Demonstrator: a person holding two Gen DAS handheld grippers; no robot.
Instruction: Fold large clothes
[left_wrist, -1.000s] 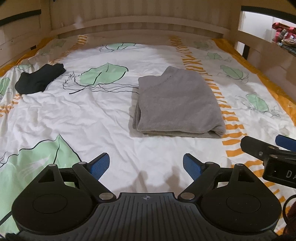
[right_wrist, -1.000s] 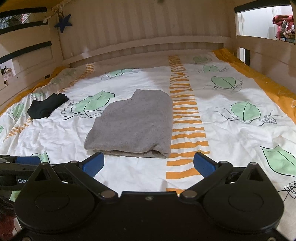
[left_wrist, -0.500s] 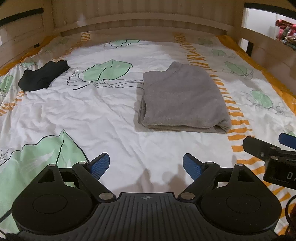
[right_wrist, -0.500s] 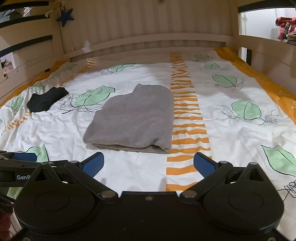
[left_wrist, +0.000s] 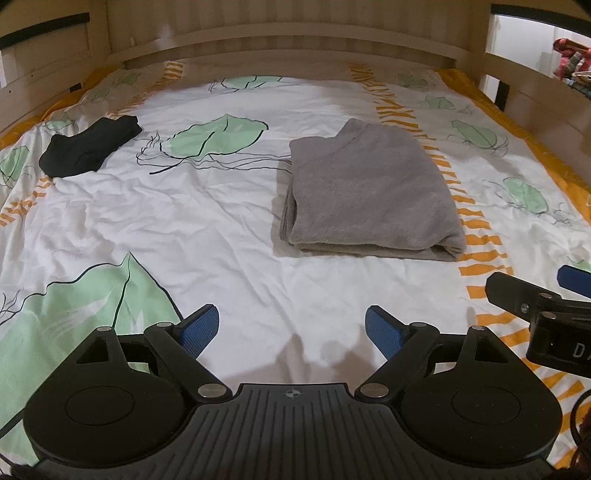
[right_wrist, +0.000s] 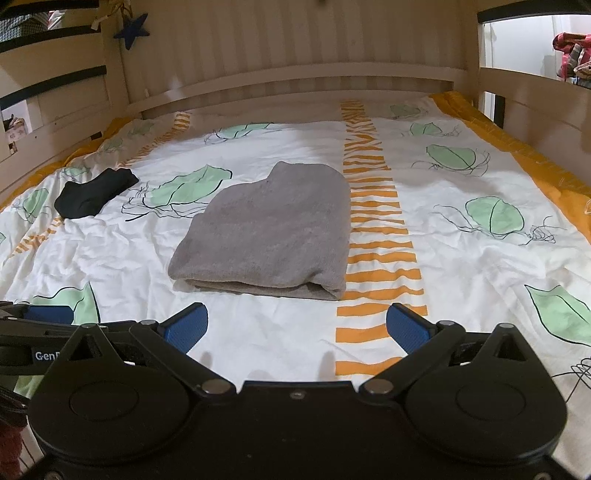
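Grey garment lies folded in a thick rectangle on the bed, mid-cover, its right edge against the orange striped band. Folded edge faces you; a collar-like notch shows at the far end. Nothing touches it.

Small black cloth sits well apart at far left, near the wooden side rail.

Your left gripper hangs over bare white cover just short of the garment, jaws wide apart, blue pads empty. Your right gripper likewise, jaws spread, nothing between them.

Readable writing: "GenR", cut off, on the left gripper's body seen from the right wrist view; "DA", cut off, on the right gripper's body in the left view
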